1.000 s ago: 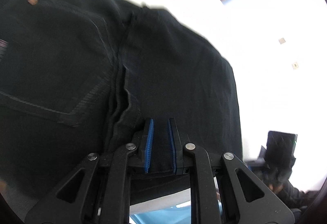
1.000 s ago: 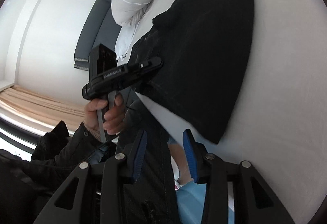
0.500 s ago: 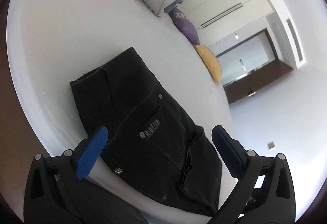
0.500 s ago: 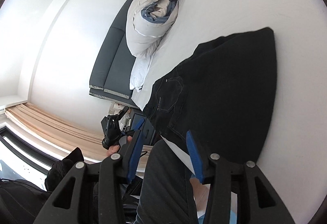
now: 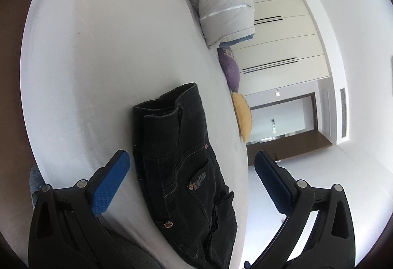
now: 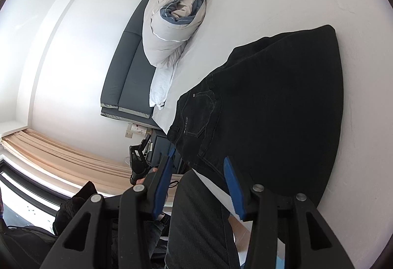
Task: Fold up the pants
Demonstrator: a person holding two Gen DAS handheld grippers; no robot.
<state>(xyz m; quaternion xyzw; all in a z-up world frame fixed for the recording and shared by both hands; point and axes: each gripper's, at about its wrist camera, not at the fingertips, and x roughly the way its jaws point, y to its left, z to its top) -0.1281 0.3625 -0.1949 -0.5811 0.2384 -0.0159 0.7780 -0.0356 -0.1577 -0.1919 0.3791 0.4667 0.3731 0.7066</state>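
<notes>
On the white bed [image 5: 98, 53], the folded black denim pants [image 5: 181, 166] lay released near its edge, the left hand-held gripper [image 5: 191, 170] having been opened wide and drawn back empty, the right hand-held gripper [image 6: 196, 185] likewise open and empty, suggesting the fold was finished.

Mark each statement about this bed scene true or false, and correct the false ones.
1. The pants lie folded on the white bed. True.
2. The left gripper is clamped on the pants. False: its fingers stand wide open, holding nothing.
3. A rolled duvet lies at the head of the bed. True.
4. The right gripper grips the duvet. False: it is open and empty.
5. The purple cushion rests on the pants. False: it lies apart, beside a yellow cushion.
</notes>
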